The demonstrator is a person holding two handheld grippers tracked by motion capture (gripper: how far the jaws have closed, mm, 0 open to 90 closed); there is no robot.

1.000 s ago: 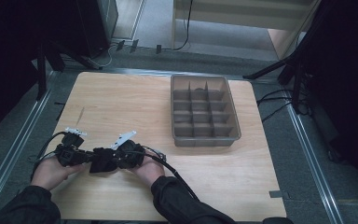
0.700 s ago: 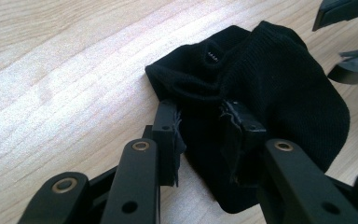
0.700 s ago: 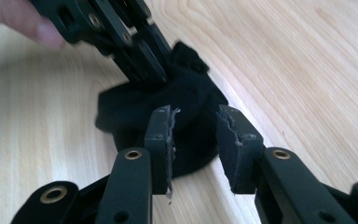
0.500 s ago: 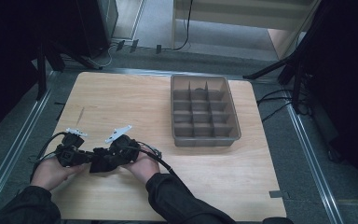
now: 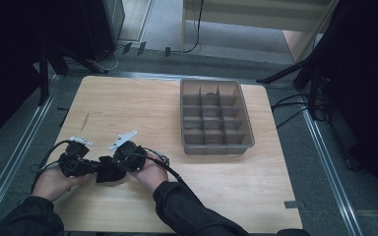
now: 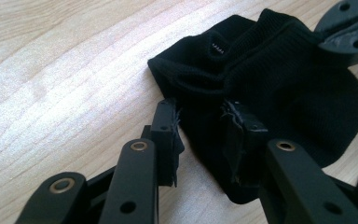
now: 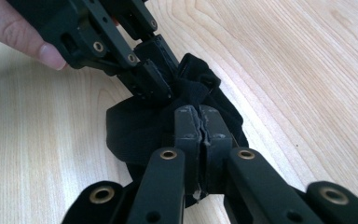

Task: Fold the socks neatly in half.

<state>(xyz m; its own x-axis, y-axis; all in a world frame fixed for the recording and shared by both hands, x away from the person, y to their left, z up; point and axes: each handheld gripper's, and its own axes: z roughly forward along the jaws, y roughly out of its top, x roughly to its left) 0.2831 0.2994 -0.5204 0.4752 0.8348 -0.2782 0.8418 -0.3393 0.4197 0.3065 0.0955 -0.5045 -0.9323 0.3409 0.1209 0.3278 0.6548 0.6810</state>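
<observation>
At about seven o'clock on the worktop [image 5: 142, 105], the black sock [image 6: 279, 84] is lying bunched while the right gripper [image 7: 198, 116] is pinching it, jaws having just closed, and the left gripper [image 6: 200, 116], jaws half apart, is straddling its edge; folding looks barely begun.

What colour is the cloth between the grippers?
Plain black, a ribbed knit; the cloth shows best in the left gripper view.

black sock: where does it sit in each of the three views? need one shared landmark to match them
High view: the black sock lies on the table at lower left, between the two tools.
Left gripper view: it sits centre to right, with one edge between the left tool jaws.
Right gripper view: it is at centre, bunched and pinched by the right tool.
Shared landmark: the light wooden table under the sock.
</observation>
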